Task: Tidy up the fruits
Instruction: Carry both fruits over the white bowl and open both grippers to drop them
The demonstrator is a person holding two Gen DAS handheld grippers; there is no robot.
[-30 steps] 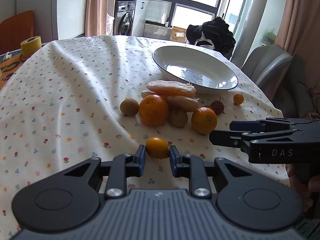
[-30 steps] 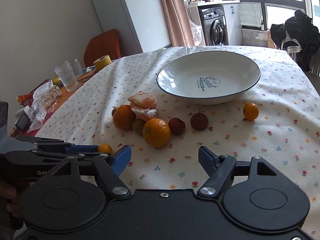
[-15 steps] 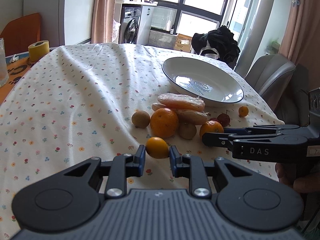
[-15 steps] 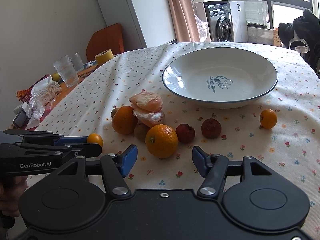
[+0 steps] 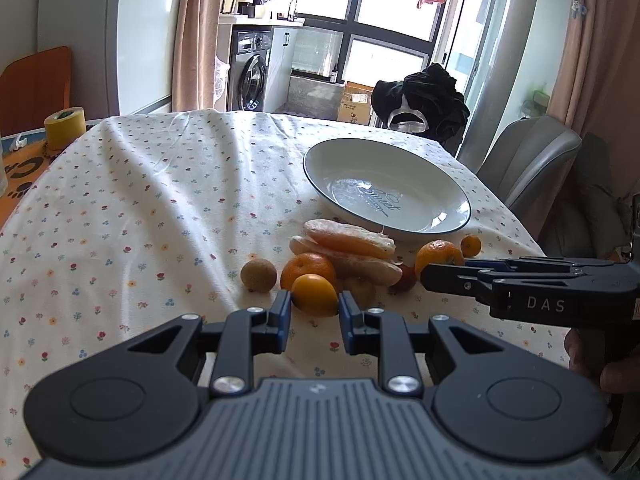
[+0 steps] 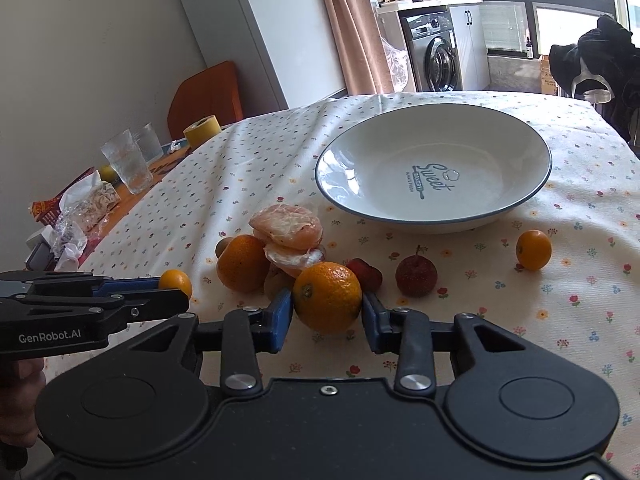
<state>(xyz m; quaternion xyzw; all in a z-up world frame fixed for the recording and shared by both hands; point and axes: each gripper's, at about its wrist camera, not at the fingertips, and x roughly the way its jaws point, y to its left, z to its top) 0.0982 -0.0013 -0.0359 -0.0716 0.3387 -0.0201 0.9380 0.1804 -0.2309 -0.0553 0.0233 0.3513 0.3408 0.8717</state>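
Taking the white plate (image 5: 452, 216) as our landmark and reading from the left: our left gripper (image 5: 313, 312) stays clamped on the small kumquat (image 5: 314, 294), well short of the plate on its near-left side, and the fruit now looks raised a little off the flowered worktop (image 5: 140, 208) rather than resting on it

Next over, the pile sits just before the plate's near rim: a kiwi (image 5: 258, 275), a mandarin (image 5: 307, 269), and the peeled citrus segments (image 5: 348, 240) stacked on top

The real change is on the right. Our right gripper (image 6: 327, 314) stood wide a second ago with nothing between its pads; its jaws have just been closing, and now the blue pads press both sides of the large orange (image 6: 327, 297), which sits on the cloth at the near edge of that pile

Further right, near the plate's front rim, the small red fruit (image 6: 416, 276) and a second kumquat (image 6: 533, 249) lie untouched

We judge both hands loaded, so both fruits can travel to the plate, which holds nothing yet
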